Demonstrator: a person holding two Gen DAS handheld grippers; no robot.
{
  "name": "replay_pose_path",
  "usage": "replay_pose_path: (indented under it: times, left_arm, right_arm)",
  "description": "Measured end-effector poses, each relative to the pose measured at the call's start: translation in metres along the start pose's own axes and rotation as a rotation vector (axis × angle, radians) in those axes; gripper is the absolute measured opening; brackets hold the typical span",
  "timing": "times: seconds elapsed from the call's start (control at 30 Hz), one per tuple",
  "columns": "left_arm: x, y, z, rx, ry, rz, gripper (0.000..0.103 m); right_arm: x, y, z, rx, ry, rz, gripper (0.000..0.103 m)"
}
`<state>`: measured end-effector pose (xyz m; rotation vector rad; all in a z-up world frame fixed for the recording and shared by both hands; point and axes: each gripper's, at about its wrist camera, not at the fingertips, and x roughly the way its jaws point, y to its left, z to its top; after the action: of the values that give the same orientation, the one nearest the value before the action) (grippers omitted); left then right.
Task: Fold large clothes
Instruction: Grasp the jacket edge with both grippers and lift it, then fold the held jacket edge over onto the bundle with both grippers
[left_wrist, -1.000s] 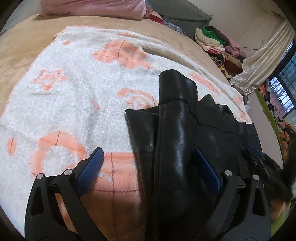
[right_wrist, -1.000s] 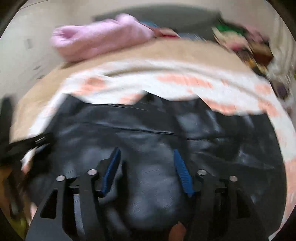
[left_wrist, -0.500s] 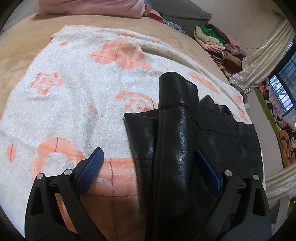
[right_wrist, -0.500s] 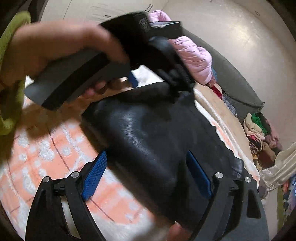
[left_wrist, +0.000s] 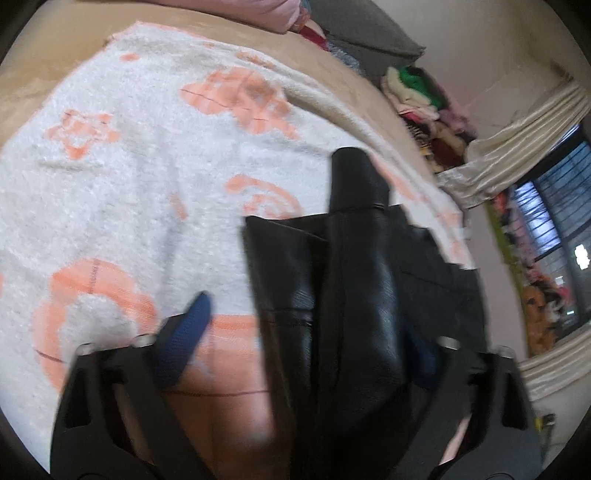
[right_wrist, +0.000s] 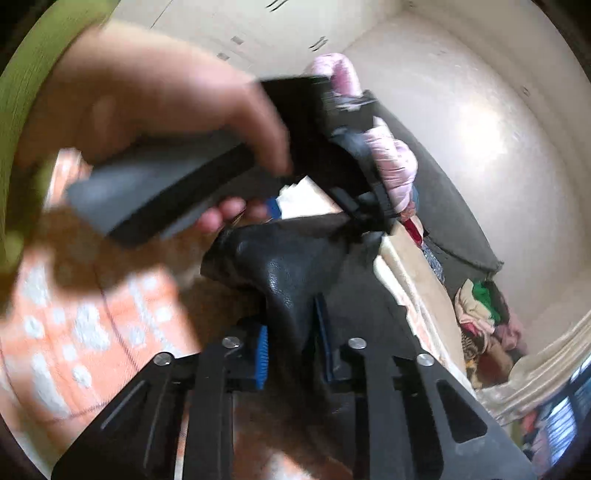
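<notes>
A black leather garment (left_wrist: 354, 277) lies on a white blanket with orange shapes (left_wrist: 129, 184). One long fold of it runs up between the fingers of my left gripper (left_wrist: 306, 314). Those jaws are closing. The left blue pad (left_wrist: 184, 332) still stands off the leather, and the right pad is half hidden behind it. In the right wrist view my right gripper (right_wrist: 291, 317) is closing, its blue pads (right_wrist: 262, 354) pinching a raised fold of the garment (right_wrist: 288, 266). A hand (right_wrist: 147, 99) holds the left gripper (right_wrist: 321, 210) just beyond, over the same garment.
The blanket covers a beige bed (left_wrist: 55, 55). A pink quilted item (right_wrist: 391, 158) and a grey cushion (left_wrist: 369, 33) lie at its far end. A pile of clothes (left_wrist: 424, 96), cream curtains (left_wrist: 517, 122) and a window (left_wrist: 546, 221) are to the right.
The right gripper swung round to face the left hand and closed on a fold of the leather. The left jaws narrowed around the garment, and the left view tilted slightly.
</notes>
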<state>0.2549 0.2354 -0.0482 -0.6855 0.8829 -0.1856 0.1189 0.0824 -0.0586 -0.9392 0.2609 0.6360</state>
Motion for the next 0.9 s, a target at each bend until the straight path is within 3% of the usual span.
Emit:
replay_pose_path:
  times: [0.07, 0.3, 0.43, 0.57, 0.7, 0.9]
  left_arm:
    - [-0.008, -0.004, 0.000, -0.017, -0.012, -0.047, 0.053]
    - [-0.042, -0.026, -0.001, 0.001, -0.076, -0.107, 0.049]
    - [-0.058, -0.054, -0.003, 0.010, -0.123, -0.145, 0.047]
    - [-0.074, -0.101, 0.000, 0.056, -0.176, -0.170, 0.048]
    - [-0.074, -0.174, 0.003, 0.157, -0.210, -0.156, 0.053]
    - [-0.043, -0.267, -0.009, 0.295, -0.193, -0.150, 0.055]
  right_arm:
    - [-0.006, -0.013, 0.009, 0.054, -0.012, 0.021, 0.018]
    - [-0.026, -0.034, 0.008, 0.193, -0.096, 0.084, 0.017]
    - [-0.047, -0.065, -0.001, 0.338, -0.151, 0.106, 0.016]
    - [-0.077, -0.113, -0.013, 0.446, -0.233, 0.065, 0.015]
    - [-0.106, -0.161, -0.038, 0.534, -0.276, 0.018, 0.015]
    - [-0.128, -0.234, -0.112, 0.768, -0.296, -0.015, 0.014]
